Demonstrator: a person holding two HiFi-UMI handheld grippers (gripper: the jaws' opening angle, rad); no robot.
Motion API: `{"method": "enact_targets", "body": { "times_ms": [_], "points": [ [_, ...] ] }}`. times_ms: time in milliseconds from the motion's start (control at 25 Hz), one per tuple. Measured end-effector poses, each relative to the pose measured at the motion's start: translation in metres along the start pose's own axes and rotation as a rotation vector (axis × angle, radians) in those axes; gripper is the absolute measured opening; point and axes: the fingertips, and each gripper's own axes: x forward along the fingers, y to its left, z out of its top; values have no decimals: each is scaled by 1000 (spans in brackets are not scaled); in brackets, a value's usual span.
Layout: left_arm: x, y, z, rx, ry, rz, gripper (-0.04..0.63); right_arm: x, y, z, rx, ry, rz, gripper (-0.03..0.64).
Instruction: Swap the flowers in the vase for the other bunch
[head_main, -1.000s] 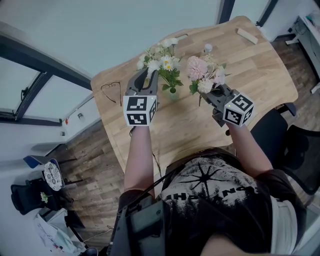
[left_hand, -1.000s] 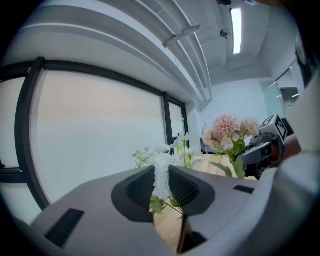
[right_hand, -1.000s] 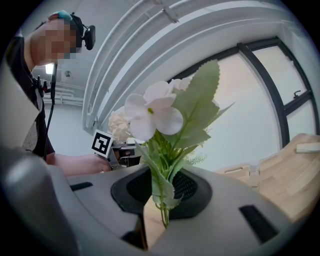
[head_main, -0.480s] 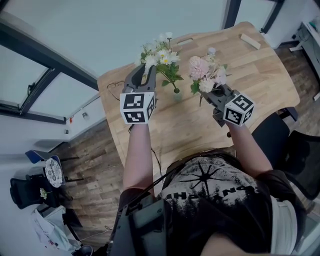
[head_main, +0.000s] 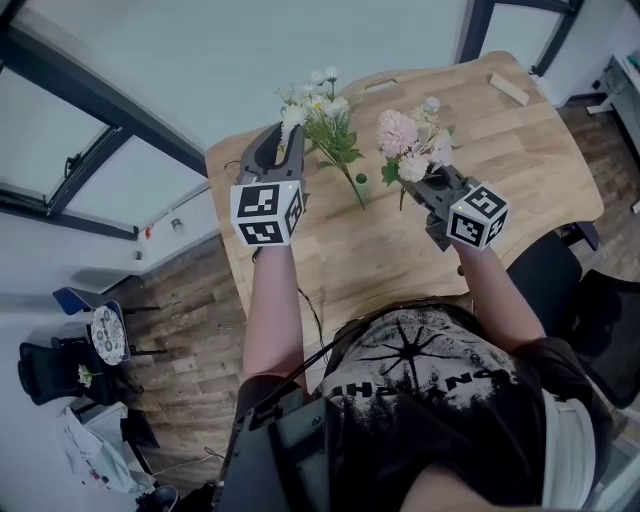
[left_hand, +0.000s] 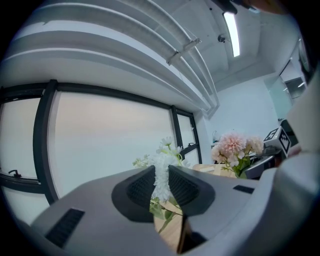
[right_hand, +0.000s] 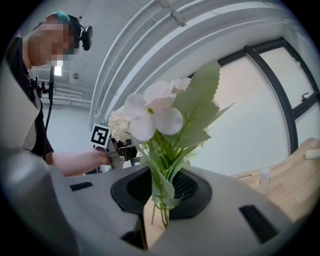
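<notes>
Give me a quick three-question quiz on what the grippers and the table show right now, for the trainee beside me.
1. True or false: the right gripper is empty.
2. What is the left gripper shut on? A) the white bunch B) a pair of scissors C) a cup
3. What lies near the far right corner of the table?

Key:
1. False. Its jaws are shut on the stems of the pink bunch.
2. A.
3. A wooden block.
</notes>
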Motion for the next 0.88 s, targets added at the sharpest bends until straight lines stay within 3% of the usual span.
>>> {"method": "enact_targets", "body": {
  "times_ms": [600,880],
  "points": [
    [-53,19,-57,-67,86,64,92,21,12,1,-22,22,36,58],
    [-52,61,-96,-130,168,102,91,96,3,21,-40,53,89,58]
  ]
}}
